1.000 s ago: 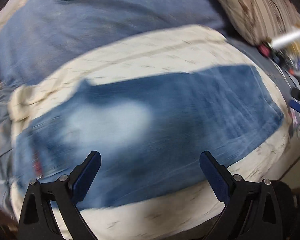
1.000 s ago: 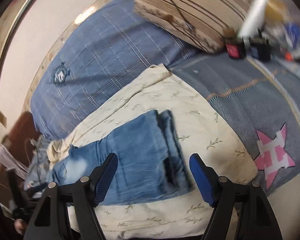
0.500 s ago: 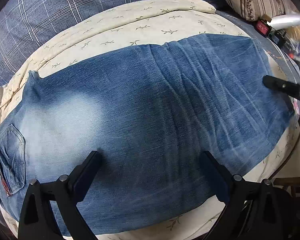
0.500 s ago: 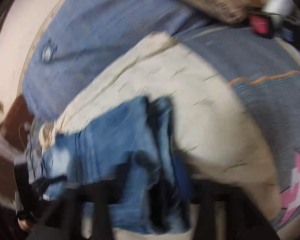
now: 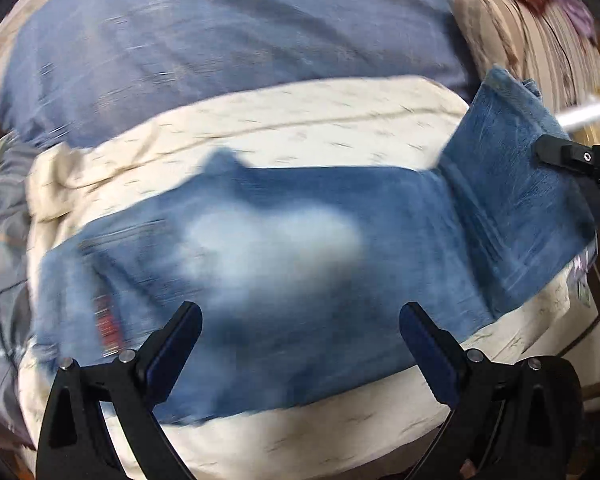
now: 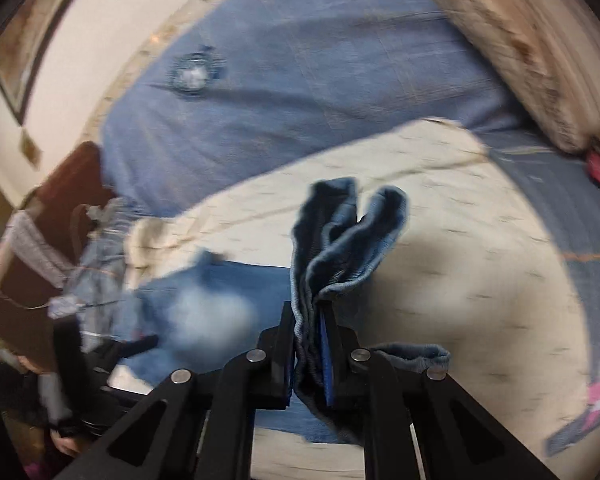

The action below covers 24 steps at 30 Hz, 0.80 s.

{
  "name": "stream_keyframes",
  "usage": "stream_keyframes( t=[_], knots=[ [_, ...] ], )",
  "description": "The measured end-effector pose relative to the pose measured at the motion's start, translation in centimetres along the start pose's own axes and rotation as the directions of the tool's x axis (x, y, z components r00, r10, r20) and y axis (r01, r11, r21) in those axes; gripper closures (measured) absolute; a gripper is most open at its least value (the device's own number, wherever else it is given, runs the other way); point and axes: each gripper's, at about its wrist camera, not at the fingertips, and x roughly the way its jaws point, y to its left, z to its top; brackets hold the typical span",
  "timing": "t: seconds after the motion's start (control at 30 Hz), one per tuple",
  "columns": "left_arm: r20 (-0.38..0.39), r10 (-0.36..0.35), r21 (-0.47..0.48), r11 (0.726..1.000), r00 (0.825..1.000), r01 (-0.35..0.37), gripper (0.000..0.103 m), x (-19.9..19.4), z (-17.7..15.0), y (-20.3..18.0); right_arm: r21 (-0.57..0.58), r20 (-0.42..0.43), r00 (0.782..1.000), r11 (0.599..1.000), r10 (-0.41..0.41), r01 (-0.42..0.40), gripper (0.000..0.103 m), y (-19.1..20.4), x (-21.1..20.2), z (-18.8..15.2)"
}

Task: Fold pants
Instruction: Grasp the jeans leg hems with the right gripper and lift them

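I think the fold is only just starting. The pants [image 5: 300, 264] lie flat across the cream sheet [image 5: 300, 128] on the bed, and they are already doubled so the 2 legs sit one on top of the other. My right tool [image 6: 310, 344] is closing on the leg ends [image 6: 340, 240], and the cloth is pinched tight between its 2 fingers. In the right view the hems stick up above the tool like a little bunch of blue ears. In the left view that same end of the pants is lifted off the sheet and bends up at a crease, while the rest stays flat. My left tool [image 5: 300, 344] is wide open and holds nothing; it hangs over the waist part, near the back pocket with the red tag [image 5: 108, 320]. What is left, I think, is to carry the leg ends over to the waist, lay them down, and maybe fold 1 more time. The pants are blue jeans, dark at the leg ends, with a big pale faded patch [image 5: 268, 248] in the middle. The cloth looks thick and a bit stiff. Both pictures are blurry, so I cannot see small things well.
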Motion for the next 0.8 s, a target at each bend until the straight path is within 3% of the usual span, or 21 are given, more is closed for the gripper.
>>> stream_keyframes(
  t=[0.17,0.3,0.33,0.4,0.5,0.57,0.7,0.8],
  knots=[
    [0.04,0.071,-0.112,0.992,0.997,-0.066,0.004,-2.5,-2.1,5.3,0.079,-0.122,0.982,0.987,0.148,-0.139,0.086,5.6,6.2,-0.3],
    [0.027,0.095,-0.184,0.979,0.995,-0.089,0.004,-3.3,-3.7,8.8,0.224,-0.205,0.913,0.925,0.352,-0.306,0.074,7.6,12.8,-1.4],
    [0.024,0.099,-0.196,0.976,0.995,-0.093,0.004,-3.4,-4.0,9.3,0.252,-0.209,0.911,0.92,0.356,-0.301,0.068,7.6,13.5,-1.7],
    [0.031,0.092,-0.214,0.973,0.995,-0.084,0.004,-3.9,-4.9,9.8,0.27,-0.195,0.912,0.914,0.361,-0.304,0.065,7.5,13.6,-1.9],
    [0.04,0.068,-0.21,0.976,0.997,-0.058,0.004,-3.1,-4.4,9.1,0.199,-0.14,0.959,0.956,0.247,-0.217,0.052,6.8,11.8,-1.9],
    [0.039,0.04,-0.182,0.983,0.998,-0.032,0.004,-2.2,-3.6,7.4,0.181,-0.117,0.974,0.968,0.194,-0.171,0.052,5.7,10.6,-1.8],
    [0.004,0.014,-0.067,0.998,1.0,-0.014,0.004,0.6,-2.5,2.4,0.183,-0.103,0.983,0.974,0.152,-0.132,0.052,3.2,9.2,-1.5],
    [-0.049,0.072,-0.01,0.997,0.996,-0.073,0.004,3.4,-2.3,0.2,0.222,-0.112,0.975,0.961,0.193,-0.165,0.052,2.0,10.1,-1.0]
  ],
)
